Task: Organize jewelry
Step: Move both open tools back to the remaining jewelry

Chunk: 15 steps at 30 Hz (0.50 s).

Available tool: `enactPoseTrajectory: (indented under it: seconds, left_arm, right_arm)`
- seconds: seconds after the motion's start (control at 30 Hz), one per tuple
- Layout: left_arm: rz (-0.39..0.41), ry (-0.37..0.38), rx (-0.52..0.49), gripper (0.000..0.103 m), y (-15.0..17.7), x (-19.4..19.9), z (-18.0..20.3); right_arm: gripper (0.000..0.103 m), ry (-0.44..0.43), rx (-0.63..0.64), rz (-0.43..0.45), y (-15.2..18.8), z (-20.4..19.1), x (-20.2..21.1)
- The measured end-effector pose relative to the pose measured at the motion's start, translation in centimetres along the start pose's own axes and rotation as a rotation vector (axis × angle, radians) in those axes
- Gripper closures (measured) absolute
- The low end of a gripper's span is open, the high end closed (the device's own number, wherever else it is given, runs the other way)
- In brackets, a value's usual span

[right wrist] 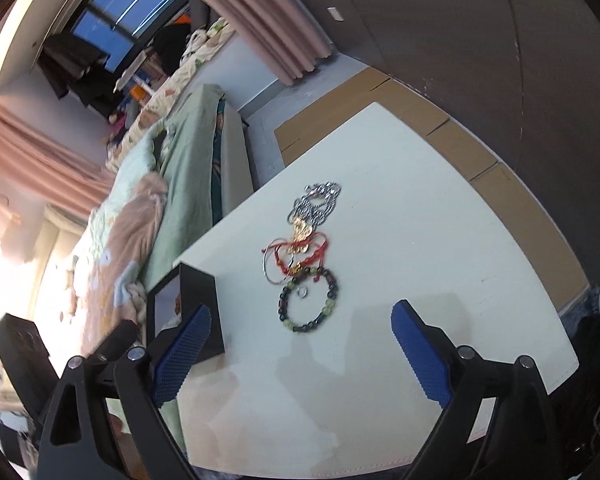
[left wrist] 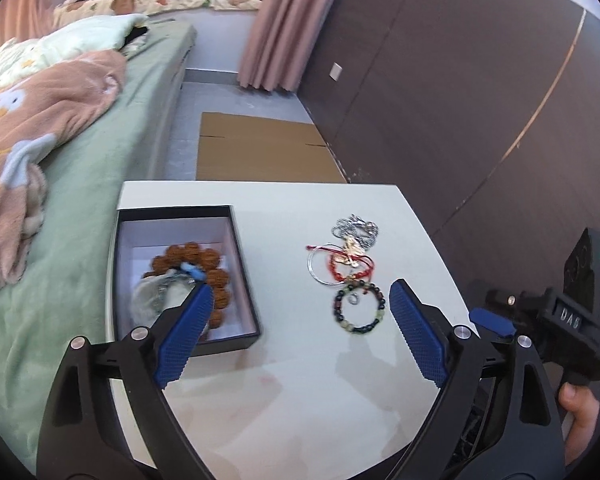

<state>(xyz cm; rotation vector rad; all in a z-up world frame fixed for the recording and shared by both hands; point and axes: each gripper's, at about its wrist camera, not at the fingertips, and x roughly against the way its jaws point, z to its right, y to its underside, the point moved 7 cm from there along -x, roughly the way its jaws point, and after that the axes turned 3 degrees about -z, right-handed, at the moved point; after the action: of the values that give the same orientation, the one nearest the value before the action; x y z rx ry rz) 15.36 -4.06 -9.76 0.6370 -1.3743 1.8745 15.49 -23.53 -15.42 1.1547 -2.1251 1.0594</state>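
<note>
Jewelry lying in a loose cluster on the white rectangular table [left wrist: 260, 400]: tangled silver chain [left wrist: 355, 229] at the far end, red cord bracelets with gold charms [left wrist: 346, 262] and thin silver bangle [left wrist: 320, 266] in the middle, dark-and-green beaded bracelet [left wrist: 359, 307] nearest, touching the red cords. Small silver ring [right wrist: 301, 291] sitting inside the beaded loop. Resting apart to the left, at the table's edge beside the bed with the green sheet [left wrist: 100, 184]: black rectangular box with pale lining [left wrist: 242, 264], holding a brown wooden-bead bracelet [left wrist: 196, 258] and a pale translucent bangle [left wrist: 156, 294].

Left gripper [left wrist: 300, 332] hovering above the table with blue-padded fingers [left wrist: 186, 332] spread wide, gripping nothing, the beaded bracelet showing between them. Right gripper [right wrist: 300, 344] likewise hanging wide apart and unladen, facing the same cluster, the box's black wall [right wrist: 202, 312] just behind its left pad.
</note>
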Motion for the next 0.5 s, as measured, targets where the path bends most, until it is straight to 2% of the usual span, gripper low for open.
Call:
enactPoseTrajectory:
  seconds: [0.07, 0.17, 0.3, 0.43, 0.5]
  left_arm:
    - [-0.015, 0.006, -0.017, 0.014, -0.1, -0.8, 1.0]
    - [-0.037, 0.009, -0.043, 0.024, -0.3, -2.0, 2.4]
    - [-0.081, 0.018, -0.064, 0.046, -0.4, -4.2, 3.8]
    - [-0.181, 0.093, -0.014, 0.068, -0.3, -7.3, 4.3]
    - [-0.208, 0.101, 0.01, 0.072, -0.5, -8.5, 4.2]
  right_arm:
    - [0.023, 0.0, -0.024, -0.004, -0.3, 0.7, 0.0]
    - [0.031, -0.001, -0.058, -0.015, -0.8, 1.7, -0.2]
    - [0.042, 0.017, -0.073, -0.021, -1.3, 2.3, -0.4]
    - [0.054, 0.018, -0.091, -0.048, -1.6, 2.9, -1.0]
    - [0.057, 0.008, -0.1, -0.055, -1.7, 2.9, -1.3]
